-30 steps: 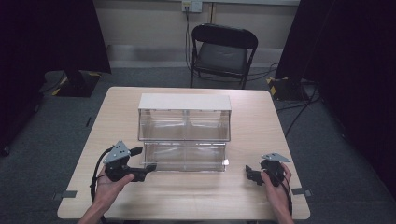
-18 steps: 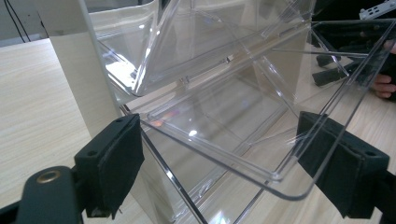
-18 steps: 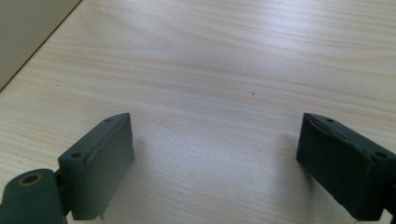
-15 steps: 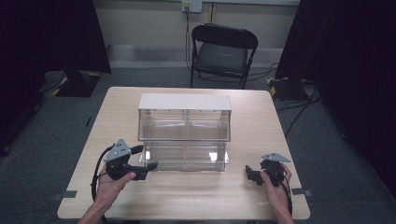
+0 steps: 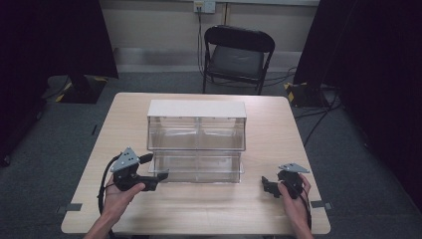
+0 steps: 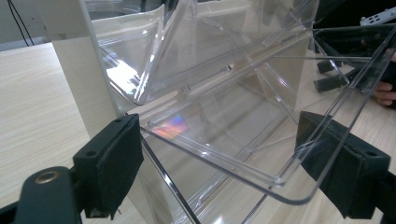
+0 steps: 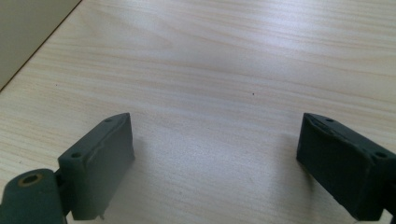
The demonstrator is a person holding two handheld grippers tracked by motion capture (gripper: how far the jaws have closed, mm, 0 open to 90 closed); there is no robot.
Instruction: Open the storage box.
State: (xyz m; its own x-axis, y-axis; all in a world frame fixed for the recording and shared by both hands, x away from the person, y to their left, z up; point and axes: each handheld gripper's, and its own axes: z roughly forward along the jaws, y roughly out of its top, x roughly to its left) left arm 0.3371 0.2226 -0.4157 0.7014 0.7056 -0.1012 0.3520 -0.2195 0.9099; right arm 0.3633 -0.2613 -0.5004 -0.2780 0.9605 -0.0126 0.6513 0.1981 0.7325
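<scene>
A clear two-tier bin organizer with a white top (image 5: 196, 108) stands in the middle of the table. Its lower clear drawer (image 5: 199, 167) is tipped out toward me. My left gripper (image 5: 155, 167) sits at that drawer's front left corner. In the left gripper view the drawer's rim (image 6: 224, 172) crosses between the spread jaws of the left gripper (image 6: 219, 158); the pads do not clamp it. My right gripper (image 5: 263, 184) rests low over bare table to the right of the organizer, and the right gripper (image 7: 215, 154) stands open with nothing between its fingers.
The wooden table (image 5: 278, 129) has free room on both sides of the organizer and along its front edge. A black folding chair (image 5: 236, 55) stands behind the table. Cables run across the grey floor at the right.
</scene>
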